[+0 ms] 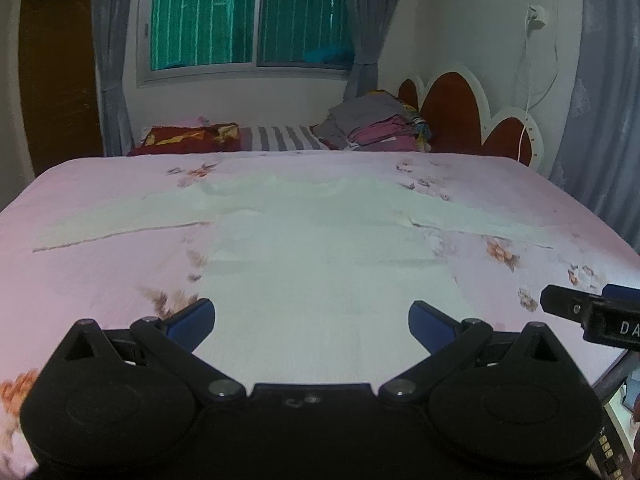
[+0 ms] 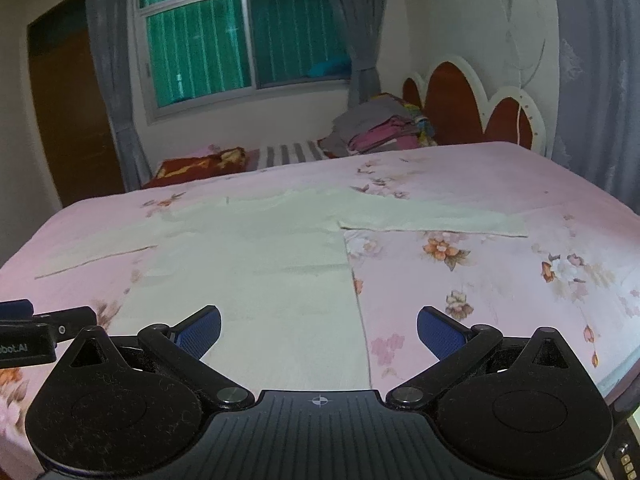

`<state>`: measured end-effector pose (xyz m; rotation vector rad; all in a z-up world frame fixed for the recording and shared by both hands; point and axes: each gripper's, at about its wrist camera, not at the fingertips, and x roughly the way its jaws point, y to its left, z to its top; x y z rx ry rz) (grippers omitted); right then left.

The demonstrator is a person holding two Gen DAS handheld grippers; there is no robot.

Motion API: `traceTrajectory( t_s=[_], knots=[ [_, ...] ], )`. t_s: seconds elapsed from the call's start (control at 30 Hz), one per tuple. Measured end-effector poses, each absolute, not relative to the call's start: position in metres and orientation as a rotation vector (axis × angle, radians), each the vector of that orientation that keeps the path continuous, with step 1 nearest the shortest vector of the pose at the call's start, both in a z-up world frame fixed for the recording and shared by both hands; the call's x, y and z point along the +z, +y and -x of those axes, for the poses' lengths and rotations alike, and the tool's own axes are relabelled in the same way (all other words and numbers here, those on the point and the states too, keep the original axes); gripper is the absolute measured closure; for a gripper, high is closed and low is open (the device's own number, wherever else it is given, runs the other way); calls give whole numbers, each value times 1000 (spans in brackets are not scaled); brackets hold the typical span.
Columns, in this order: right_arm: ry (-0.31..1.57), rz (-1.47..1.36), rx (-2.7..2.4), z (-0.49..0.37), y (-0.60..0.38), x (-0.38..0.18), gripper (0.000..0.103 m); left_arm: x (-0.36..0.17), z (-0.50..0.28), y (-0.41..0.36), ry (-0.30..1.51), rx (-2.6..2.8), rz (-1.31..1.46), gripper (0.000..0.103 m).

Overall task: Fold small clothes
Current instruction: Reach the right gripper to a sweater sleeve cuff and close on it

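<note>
A pale, off-white long-sleeved top (image 1: 320, 248) lay flat on the bed's pink floral bedsheet (image 1: 100, 280), its body running toward the cameras and its two sleeves stretched out to either side. The fabric looked smooth, with a faint crease or two across the chest, though the washed-out light made its texture hard to read.

The left hand-held gripper (image 1: 312, 320) hovered low over the near hem of the top, its blue-padded fingers (image 1: 192, 324) spread wide with nothing between them. The right hand-held gripper (image 2: 319, 330) hung just beside it, likewise spread and empty, straddling the garment's right edge so that one finger stood over the cloth and the other over bare sheet. Each gripper's side showed at the margin of the other's view.

At the far side of the bed sat a stack of folded grey and pink clothes (image 1: 372, 126), next to a grey-and-white striped cloth (image 1: 280, 138) and a dark red patterned pillow (image 1: 188, 138). A red scalloped headboard with a white border (image 1: 456, 116) stood behind them, beneath a green-tinted window (image 1: 248, 16) framed by grey curtains (image 1: 110, 60).
</note>
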<state>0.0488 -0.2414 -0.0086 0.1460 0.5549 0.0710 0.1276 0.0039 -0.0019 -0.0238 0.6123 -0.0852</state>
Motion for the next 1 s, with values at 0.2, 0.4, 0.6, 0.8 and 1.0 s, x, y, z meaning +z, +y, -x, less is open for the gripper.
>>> traceTrajectory(
  t_s=[0.2, 0.4, 0.6, 0.8, 1.0],
  knots=[
    [532, -149, 14, -78, -242, 1, 0, 4, -164, 4, 581, -148, 22, 0],
    [528, -149, -57, -103, -248, 4, 0, -1, -197, 2, 608, -180, 21, 0],
    [549, -157, -125, -127, -274, -2, 0, -14, -220, -8, 633, -201, 18, 0],
    [562, -222, -158, -168, -324, -15, 0, -24, -253, -15, 652, -171, 70, 0],
    [551, -309, -219, -223, -393, -36, 0, -33, -301, -34, 680, -93, 64, 0]
  ],
)
